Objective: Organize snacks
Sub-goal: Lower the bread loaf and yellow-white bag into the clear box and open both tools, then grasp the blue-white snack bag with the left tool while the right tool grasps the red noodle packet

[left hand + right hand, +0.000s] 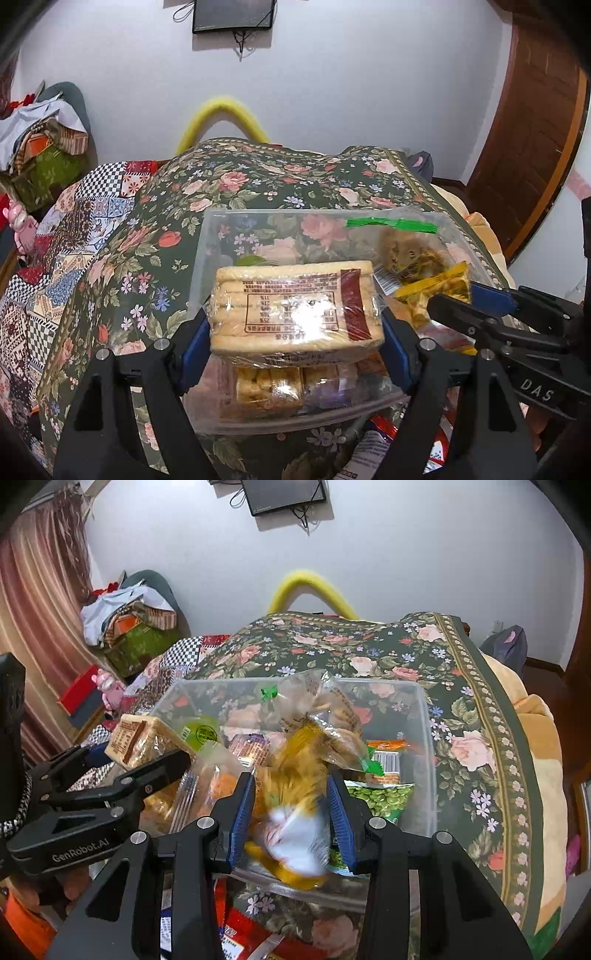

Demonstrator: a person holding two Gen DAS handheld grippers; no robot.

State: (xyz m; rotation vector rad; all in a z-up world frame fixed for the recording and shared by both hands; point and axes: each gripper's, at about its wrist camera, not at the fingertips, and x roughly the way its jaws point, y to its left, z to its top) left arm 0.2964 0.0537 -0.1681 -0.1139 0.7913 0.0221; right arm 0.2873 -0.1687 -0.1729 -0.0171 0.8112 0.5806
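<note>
White walls enclose a bedroom; a dark monitor (233, 15) hangs high on the far wall, and a brown wooden door (532, 140) stands at the right edge. Below it lies a bed covered by a dark green floral blanket (258, 184), with a patchwork quilt (74, 229) alongside and a yellow curved tube (221, 118) behind.

A clear plastic bin (207, 251) rests on the blanket and holds assorted snack packets.

Left claw (295, 332): its blue pads press both ends of a wrapped biscuit pack (295, 306), held level above the bin's near half. Beneath the pack, inside the bin, sits a packet of golden bars (266, 384).

Right claw (291, 812): its blue pads stand on either side of a yellow snack packet (291, 805), which is motion-blurred, over the bin's near wall; whether the pads grip the packet cannot be told. In the left wrist view a crinkled yellow wrapper sits at this claw's tips.

Other contents noted in the right wrist view: a green pea packet (380, 797), a clear bag with a green tie (317, 709), and a green jelly cup (199, 731).

Red-wrapped packets (243, 934) lie on the blanket just before the bin.
</note>
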